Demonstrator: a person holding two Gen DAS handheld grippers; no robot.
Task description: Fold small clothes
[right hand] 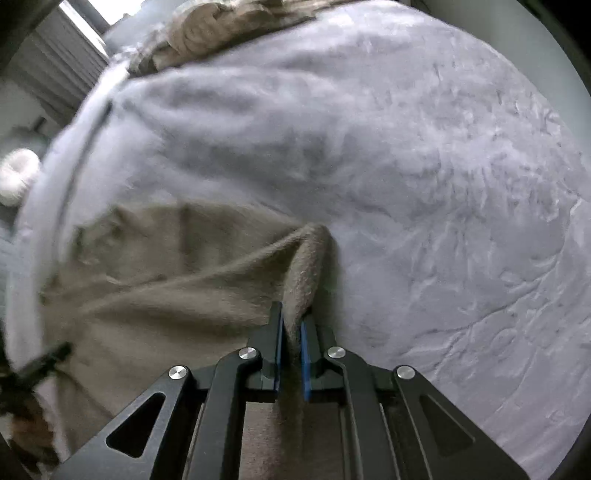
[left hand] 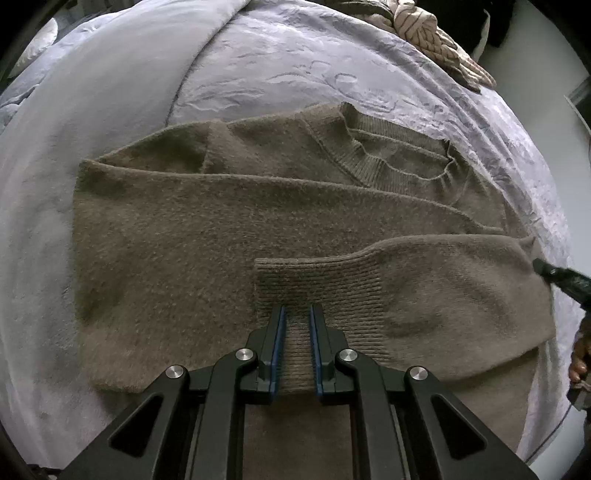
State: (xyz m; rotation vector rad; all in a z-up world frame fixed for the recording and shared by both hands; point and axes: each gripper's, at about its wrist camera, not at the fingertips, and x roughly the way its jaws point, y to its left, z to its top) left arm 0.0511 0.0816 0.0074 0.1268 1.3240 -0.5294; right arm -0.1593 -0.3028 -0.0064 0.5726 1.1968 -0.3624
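Brown sweater [left hand: 207,236] spread on grey blanket [left hand: 110,74], neckline away, one sleeve folded across the body. Left gripper [left hand: 297,314] clenched on ribbed cuff [left hand: 317,284] of that sleeve. Right gripper [right hand: 293,317] pinching a raised fold of the sweater's edge [right hand: 308,266]. Striped knit [left hand: 436,33] lying beyond. No readable writing anywhere.

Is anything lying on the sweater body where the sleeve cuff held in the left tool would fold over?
Nothing visible does. The left tool is shut on the ribbed cuff, and the brown sweater body beside it lies bare on the lavender blanket. The striped knit sits well away at the bed's far edge.
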